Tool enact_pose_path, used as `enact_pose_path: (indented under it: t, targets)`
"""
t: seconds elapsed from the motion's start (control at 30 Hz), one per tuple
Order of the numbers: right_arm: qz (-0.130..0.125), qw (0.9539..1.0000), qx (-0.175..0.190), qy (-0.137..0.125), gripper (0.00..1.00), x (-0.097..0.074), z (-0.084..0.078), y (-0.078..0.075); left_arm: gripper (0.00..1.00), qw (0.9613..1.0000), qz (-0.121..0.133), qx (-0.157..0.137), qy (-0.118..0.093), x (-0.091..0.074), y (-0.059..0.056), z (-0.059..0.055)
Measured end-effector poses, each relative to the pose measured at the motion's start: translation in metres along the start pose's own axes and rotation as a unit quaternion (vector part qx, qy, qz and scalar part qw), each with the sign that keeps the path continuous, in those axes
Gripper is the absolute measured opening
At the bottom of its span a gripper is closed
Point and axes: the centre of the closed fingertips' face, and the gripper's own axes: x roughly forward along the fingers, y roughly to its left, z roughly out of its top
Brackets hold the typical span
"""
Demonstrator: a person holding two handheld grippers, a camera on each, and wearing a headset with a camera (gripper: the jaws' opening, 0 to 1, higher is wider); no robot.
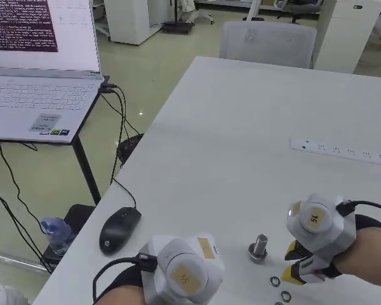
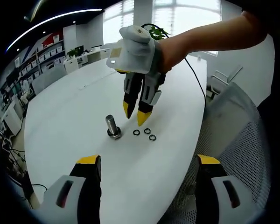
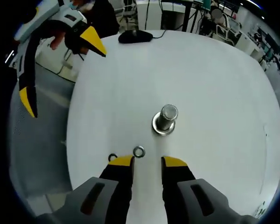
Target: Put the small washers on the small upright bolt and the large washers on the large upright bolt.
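R gripper point(image 3: 147, 162) hangs over washers point(image 3: 139, 151), jaws a little apart, empty. L gripper point(image 2: 148, 159) jaws wide apart, empty, back from bolt point(image 2: 113, 127). Washers lie flat on tabletop point(image 1: 241, 146) just beside bolt. Risk: thin washers skid away, or two get pinched together; bolt may tip if bumped.
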Motion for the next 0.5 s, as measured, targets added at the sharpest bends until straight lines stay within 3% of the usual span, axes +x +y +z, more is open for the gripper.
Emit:
enact_pose_path:
  t: [0.5]
  targets:
    - [-0.002,0.9997,-0.017,0.016,0.24,0.020,0.001,0.009,0.84,0.9999,-0.008,-0.001,-0.012,-0.002,0.001,0.000]
